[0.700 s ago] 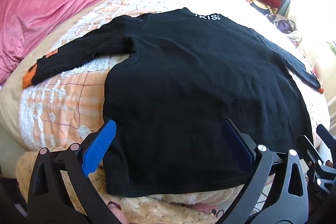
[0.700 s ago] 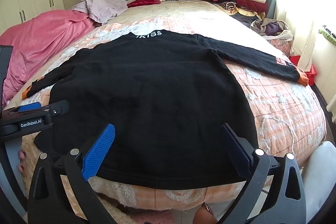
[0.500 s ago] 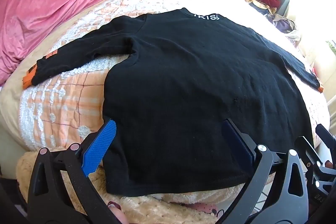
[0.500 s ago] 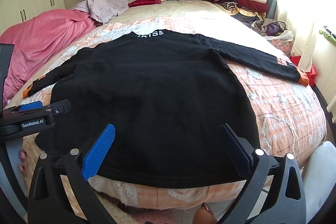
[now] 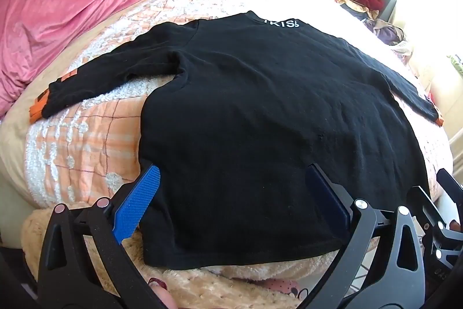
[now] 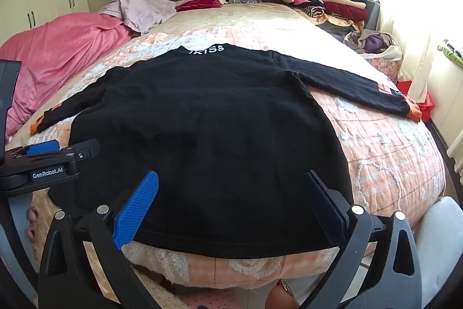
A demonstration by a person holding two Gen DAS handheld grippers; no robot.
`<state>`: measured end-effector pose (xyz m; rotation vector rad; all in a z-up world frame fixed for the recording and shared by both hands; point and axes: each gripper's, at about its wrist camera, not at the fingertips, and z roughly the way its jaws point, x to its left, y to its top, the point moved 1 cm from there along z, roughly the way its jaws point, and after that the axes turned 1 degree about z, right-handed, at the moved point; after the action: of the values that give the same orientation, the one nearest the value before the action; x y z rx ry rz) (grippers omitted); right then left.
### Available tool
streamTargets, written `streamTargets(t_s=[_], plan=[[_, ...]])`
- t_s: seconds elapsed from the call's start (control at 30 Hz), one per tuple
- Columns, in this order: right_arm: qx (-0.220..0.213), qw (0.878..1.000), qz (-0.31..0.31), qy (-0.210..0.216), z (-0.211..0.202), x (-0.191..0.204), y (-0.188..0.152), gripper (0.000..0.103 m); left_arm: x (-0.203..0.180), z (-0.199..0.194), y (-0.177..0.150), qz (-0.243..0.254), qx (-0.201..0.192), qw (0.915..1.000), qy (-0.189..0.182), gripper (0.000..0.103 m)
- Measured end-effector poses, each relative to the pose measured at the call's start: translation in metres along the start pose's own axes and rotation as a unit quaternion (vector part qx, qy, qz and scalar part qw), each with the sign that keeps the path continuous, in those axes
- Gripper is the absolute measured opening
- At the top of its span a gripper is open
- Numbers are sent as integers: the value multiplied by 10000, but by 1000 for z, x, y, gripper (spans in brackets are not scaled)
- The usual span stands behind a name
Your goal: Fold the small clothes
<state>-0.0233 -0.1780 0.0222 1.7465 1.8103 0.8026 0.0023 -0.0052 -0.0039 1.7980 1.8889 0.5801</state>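
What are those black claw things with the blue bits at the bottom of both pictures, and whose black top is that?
Those claws are grabbing tools. A person holds one in each hand, and each tool has a small camera that looks out along its two fingers. So one picture comes from the left gripper and the other from the right gripper. The blue bits are grippy pads on the fingers. In the right picture you can also see the left tool from the side, marked GenRobot.AI. Both claws are wide open and hold nothing. A black long-sleeved sweater with orange cuffs lies spread flat on the bed, ready for folding. A pink blanket lies to the left, and a pile of folded clothes sits by the headboard. I cannot tell whose it is.
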Motion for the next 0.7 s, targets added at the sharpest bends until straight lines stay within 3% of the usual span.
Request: streamTargets(t_s=[0.7], plan=[[-3,10000,-62,9,1,3,2,99,1,-1,-3,-10,-31,10000,-14,94]])
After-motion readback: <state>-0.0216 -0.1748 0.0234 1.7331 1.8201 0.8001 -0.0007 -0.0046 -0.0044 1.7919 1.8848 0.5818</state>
